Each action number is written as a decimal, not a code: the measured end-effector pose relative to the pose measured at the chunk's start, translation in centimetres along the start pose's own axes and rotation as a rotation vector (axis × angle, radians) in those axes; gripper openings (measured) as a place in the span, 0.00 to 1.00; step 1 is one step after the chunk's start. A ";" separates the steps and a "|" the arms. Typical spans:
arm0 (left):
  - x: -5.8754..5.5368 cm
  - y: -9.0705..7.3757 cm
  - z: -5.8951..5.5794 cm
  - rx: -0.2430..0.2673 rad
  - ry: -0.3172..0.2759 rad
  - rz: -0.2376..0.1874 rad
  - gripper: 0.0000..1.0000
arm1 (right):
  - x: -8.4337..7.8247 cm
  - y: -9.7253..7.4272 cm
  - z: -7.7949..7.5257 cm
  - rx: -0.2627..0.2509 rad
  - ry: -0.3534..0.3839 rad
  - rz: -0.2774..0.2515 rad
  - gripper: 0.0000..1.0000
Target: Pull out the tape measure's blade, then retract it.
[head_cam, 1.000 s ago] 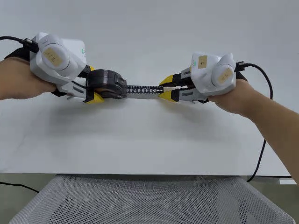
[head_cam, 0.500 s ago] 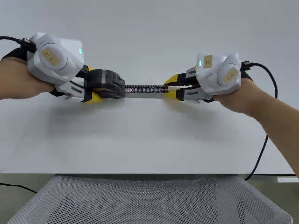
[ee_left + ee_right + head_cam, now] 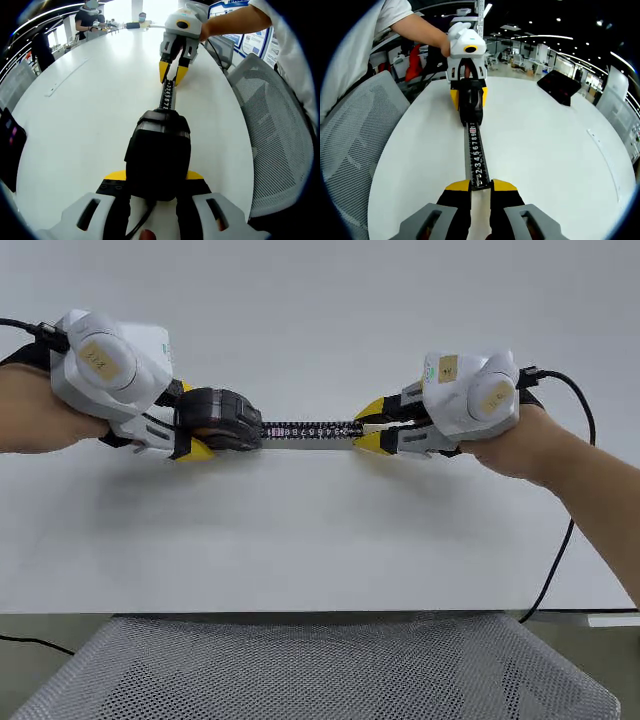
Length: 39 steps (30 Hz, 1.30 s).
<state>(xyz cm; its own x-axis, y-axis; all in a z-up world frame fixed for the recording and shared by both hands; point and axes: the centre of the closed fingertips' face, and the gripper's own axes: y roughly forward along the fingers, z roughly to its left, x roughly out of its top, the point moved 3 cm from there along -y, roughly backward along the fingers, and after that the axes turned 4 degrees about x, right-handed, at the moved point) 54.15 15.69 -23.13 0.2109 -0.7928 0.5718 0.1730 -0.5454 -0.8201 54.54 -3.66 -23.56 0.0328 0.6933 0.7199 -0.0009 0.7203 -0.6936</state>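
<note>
The black tape measure case (image 3: 220, 419) hangs just above the white table, with my left gripper (image 3: 190, 420) shut on it; up close, the case (image 3: 159, 152) sits between the yellow-tipped jaws. A short length of numbered blade (image 3: 310, 429) runs from the case to my right gripper (image 3: 366, 426), which is shut on the blade's end. Looking along the right jaws, the blade (image 3: 475, 155) stretches away to the case (image 3: 469, 102). My right gripper (image 3: 173, 74) faces me at the far end of the blade (image 3: 167, 95).
The white table (image 3: 320, 540) is bare around the grippers. A mesh chair back (image 3: 310, 670) stands at the near edge. A black cable (image 3: 560, 540) trails from the right hand. A dark tablet (image 3: 562, 86) lies far off on the table.
The blade has come further out: the two grippers have moved apart, the left one to the left with the case and the right one slightly right and up.
</note>
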 end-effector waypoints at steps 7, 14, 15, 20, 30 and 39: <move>0.0 0.0 0.0 -0.002 -0.004 0.000 0.30 | -0.6 -0.6 0.0 -0.002 -0.005 0.014 0.10; 0.0 0.1 0.0 -0.002 -0.004 -0.001 0.30 | -1.0 -0.9 0.0 -0.004 -0.002 0.022 0.10; 0.0 0.1 0.0 -0.001 -0.003 0.000 0.30 | -1.0 -1.0 0.0 -0.004 -0.002 0.023 0.10; 0.0 0.1 0.0 -0.004 -0.002 0.000 0.30 | -1.5 -1.3 -0.1 -0.005 -0.001 0.035 0.10; 0.0 0.1 0.0 -0.004 -0.001 0.000 0.30 | -2.4 -1.9 0.0 -0.003 -0.007 0.055 0.10; 0.0 0.1 0.0 -0.001 0.000 0.004 0.30 | -2.7 -2.4 -0.2 -0.003 -0.013 0.069 0.10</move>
<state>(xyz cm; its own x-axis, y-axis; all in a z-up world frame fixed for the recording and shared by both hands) 54.18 15.67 -23.22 0.2120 -0.7947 0.5688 0.1708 -0.5429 -0.8223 54.63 -7.31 -23.87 0.0198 0.7412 0.6709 0.0001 0.6711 -0.7414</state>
